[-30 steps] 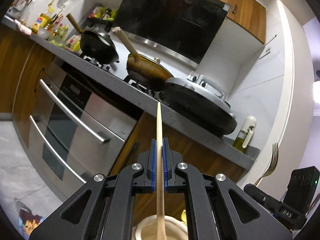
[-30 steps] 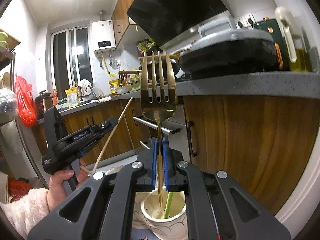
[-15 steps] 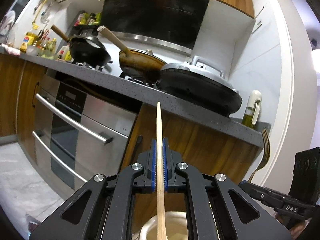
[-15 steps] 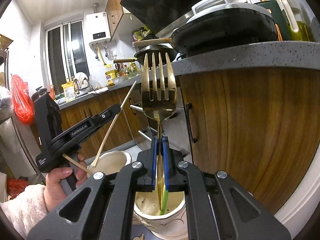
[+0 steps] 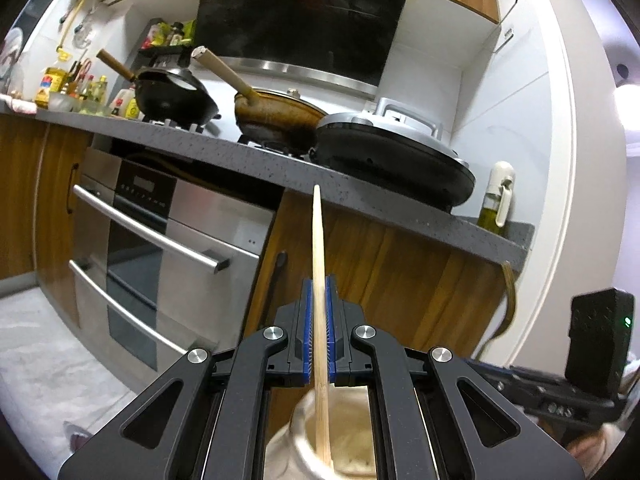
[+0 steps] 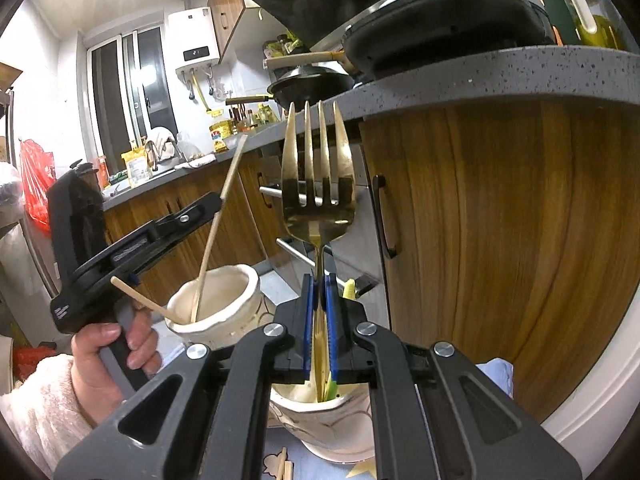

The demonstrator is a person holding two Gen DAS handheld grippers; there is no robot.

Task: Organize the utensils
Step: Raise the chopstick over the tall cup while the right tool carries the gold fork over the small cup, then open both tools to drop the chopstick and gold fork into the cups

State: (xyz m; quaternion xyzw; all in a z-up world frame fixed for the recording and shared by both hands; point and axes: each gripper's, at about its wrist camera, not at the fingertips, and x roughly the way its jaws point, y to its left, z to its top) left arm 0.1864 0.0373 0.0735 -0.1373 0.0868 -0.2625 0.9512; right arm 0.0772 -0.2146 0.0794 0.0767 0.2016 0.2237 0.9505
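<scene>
Lowered since the earlier frames: right gripper (image 6: 319, 320) with gold fork (image 6: 318, 184), handle end now down inside the near ceramic pot (image 6: 320, 412), beside a green utensil (image 6: 347, 290) already standing there. Left wrist view levelled out, counter no longer steeply tilted; left gripper (image 5: 319, 332) barely shifted.

Right jaws clamped tight on the fork's thin neck, tines up, fork upright. Left jaws pinched on a wooden chopstick (image 5: 320, 280), tip pointing up toward the counter edge, lower end dipping into the second ceramic pot (image 6: 216, 304); another chopstick (image 6: 148, 304) leaning on that rim, seen from the right wrist view. Hand (image 6: 112, 356) in a fuzzy pale sleeve around the left tool's handle.

Judged: both utensils at the insert stage, one pot each; release looks next, fork still needs a little more drop. Risk: fork tipping out if let go while tall above the rim.

Materials: fork polished gold metal, mirror-like, four tines. Chopstick pale bare wood, slim, tapered. Pots cream glazed ceramic, wavy rims, near one with faint line decoration. Pads blue, ribbed; tool bodies matte black.
</scene>
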